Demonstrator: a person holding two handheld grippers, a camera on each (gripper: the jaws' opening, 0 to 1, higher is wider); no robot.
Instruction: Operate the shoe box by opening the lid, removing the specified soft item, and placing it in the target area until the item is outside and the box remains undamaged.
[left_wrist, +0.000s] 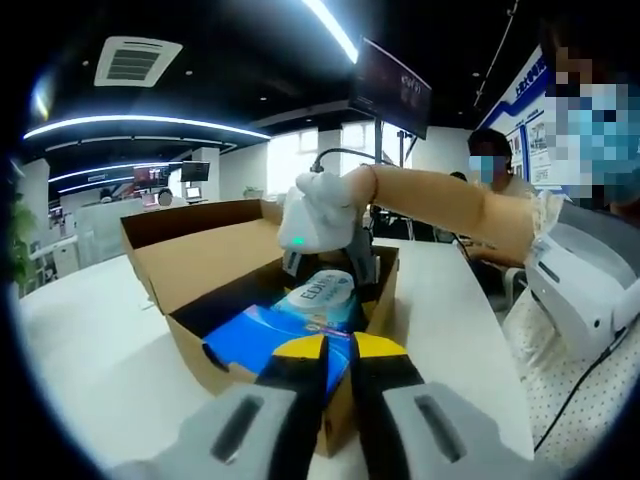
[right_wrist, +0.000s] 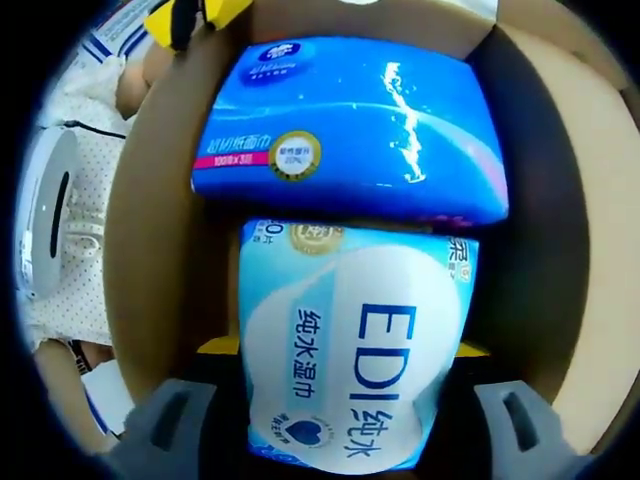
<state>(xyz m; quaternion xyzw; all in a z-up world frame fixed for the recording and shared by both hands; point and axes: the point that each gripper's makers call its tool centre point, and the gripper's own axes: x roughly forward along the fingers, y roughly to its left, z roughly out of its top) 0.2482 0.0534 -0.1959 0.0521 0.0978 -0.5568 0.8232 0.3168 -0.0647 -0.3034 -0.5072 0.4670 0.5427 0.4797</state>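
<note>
Removal step: your right gripper (right_wrist: 340, 440) clamps wipes pack (right_wrist: 350, 350) inside open shoe box (left_wrist: 200, 265); left gripper (left_wrist: 338, 350) closed, empty; next, lift pack clear

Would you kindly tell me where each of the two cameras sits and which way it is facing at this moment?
Left gripper view: rides on the left tongs, looking level across the white table at the open shoe box; the person's forearm and right tongs reach into it.
Right gripper view: rides on the right tongs, looking straight down into the box at the light-blue wipes pack, which lies between its jaws.
Both views share the wipes pack, the dark-blue tissue pack and the box.
</note>
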